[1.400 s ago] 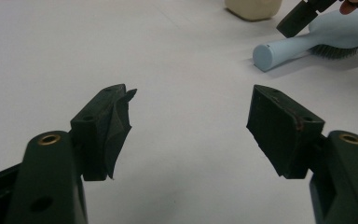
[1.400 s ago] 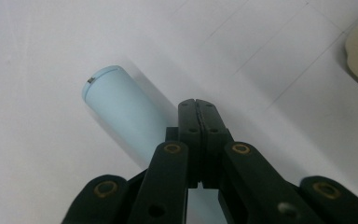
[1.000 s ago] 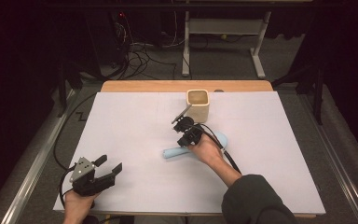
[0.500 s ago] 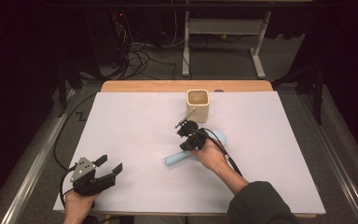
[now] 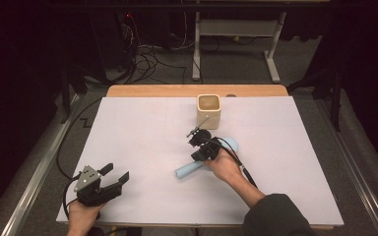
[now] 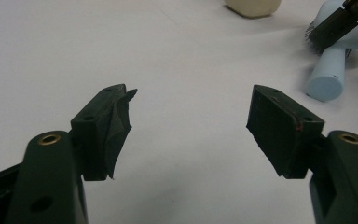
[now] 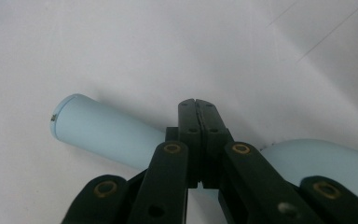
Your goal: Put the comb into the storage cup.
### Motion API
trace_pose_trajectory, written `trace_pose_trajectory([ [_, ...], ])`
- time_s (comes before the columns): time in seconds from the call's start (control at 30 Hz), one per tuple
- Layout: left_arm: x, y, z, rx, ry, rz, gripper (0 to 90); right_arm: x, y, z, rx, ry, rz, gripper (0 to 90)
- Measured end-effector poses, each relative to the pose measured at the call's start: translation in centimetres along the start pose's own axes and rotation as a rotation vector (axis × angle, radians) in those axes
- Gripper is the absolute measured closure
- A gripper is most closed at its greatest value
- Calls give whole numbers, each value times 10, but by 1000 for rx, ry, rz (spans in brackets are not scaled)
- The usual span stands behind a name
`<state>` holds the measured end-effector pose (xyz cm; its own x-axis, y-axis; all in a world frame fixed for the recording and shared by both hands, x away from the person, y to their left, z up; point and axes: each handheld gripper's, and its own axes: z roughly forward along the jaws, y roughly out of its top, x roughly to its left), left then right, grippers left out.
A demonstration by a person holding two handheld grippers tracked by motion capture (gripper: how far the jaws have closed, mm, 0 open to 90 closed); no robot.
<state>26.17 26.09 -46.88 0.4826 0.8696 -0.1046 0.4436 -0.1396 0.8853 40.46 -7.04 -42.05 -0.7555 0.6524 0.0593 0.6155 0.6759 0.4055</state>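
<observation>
Vs a sec ago: right claw (image 5: 193, 132) has slid a bit toward the person & right, still over the light-blue brush (image 5: 207, 161); brush itself has turned slightly, handle end now further toward the near-left. Left claw (image 5: 116, 175) hasn't budged.

Left claw sits at the near-left of the worktop (image 5: 142, 137), jaws apart, nothing between them. In the left gripper view, bare white surface lies ahead of the left claw (image 6: 189, 116), with the brush (image 6: 338, 60) far right.

Right claw, mid worktop: jaws pressed together, empty, tips hovering over the brush. In the right gripper view, the right claw (image 7: 199, 106) lies across the brush (image 7: 107, 133) handle, rounded end to its left.

Just beyond right claw: cream square cup (image 5: 209, 111), upright; inside looks dark, contents can't tell.

Room: wide open sheet left of right claw & to its right; far edge lies just past the cup.
</observation>
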Motion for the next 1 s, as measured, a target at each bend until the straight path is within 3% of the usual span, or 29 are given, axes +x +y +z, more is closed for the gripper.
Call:
trace_pose_trajectory([
  [1.0,0,0,0,4,1,-1,303,8,-32,-14,27,32,-48,900],
])
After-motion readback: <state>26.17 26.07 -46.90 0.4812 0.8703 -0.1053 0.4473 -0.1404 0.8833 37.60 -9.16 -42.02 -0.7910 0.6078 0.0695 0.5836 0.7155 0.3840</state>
